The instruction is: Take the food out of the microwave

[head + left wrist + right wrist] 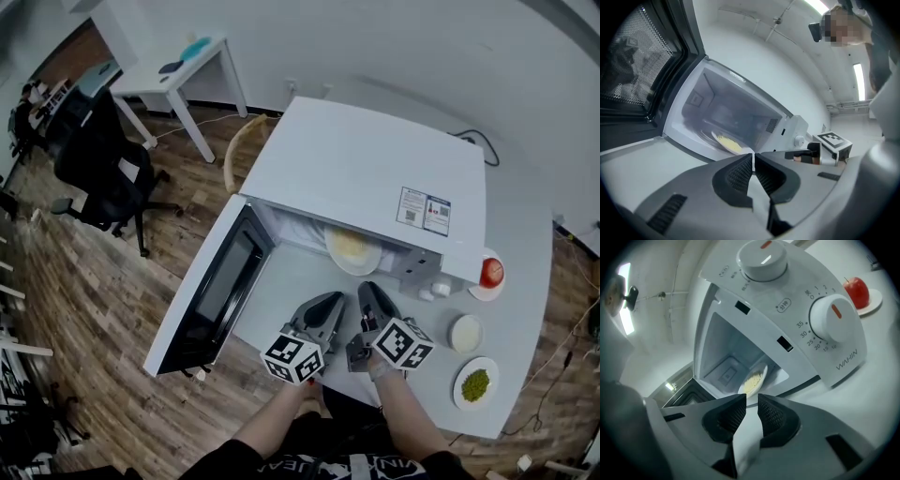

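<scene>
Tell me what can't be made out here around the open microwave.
- Food on the plate: head view, yellow but too small to identify; the microwave roof hides the plate's back.
- Label on that roof: head view, print too small.
- Behind the door: left gripper view, mesh and blur hide it.
- Green stuff in a dish: head view, too small to name.
</scene>
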The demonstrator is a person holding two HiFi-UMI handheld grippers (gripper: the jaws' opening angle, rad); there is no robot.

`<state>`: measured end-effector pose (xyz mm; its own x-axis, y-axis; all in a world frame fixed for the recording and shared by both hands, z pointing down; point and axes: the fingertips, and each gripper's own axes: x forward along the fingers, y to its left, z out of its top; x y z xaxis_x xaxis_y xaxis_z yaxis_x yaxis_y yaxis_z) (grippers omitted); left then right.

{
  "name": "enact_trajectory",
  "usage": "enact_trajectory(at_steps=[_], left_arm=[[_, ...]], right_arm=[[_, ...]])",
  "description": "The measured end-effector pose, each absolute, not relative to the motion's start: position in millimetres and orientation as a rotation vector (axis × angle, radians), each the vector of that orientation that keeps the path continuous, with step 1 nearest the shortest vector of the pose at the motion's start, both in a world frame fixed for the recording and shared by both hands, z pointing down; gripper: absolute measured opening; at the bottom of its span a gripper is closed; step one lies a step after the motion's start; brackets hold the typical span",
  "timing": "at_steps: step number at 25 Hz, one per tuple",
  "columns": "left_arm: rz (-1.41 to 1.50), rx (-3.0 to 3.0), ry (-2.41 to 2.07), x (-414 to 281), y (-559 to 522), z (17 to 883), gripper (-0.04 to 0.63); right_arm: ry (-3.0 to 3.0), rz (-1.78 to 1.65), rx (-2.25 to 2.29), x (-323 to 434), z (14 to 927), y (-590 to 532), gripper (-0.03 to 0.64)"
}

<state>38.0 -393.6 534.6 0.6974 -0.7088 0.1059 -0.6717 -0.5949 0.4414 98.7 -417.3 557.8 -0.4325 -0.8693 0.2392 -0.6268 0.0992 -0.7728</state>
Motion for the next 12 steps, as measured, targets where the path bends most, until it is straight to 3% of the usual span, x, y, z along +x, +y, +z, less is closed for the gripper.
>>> enact_trajectory(at_steps=[4, 12], left_arm=[[-0.094, 2.446, -1.062, 38.2, -397.1, 540.4, 0.020], [-0.103, 2.419, -1.043, 39.5, -407.6, 549.8, 0.020]], right_arm=[[1.986, -1.291, -1.443, 105.2, 557.5, -430.7, 0.095], [1.852, -1.353, -1.386, 108.3, 563.2, -448.3, 0.101]])
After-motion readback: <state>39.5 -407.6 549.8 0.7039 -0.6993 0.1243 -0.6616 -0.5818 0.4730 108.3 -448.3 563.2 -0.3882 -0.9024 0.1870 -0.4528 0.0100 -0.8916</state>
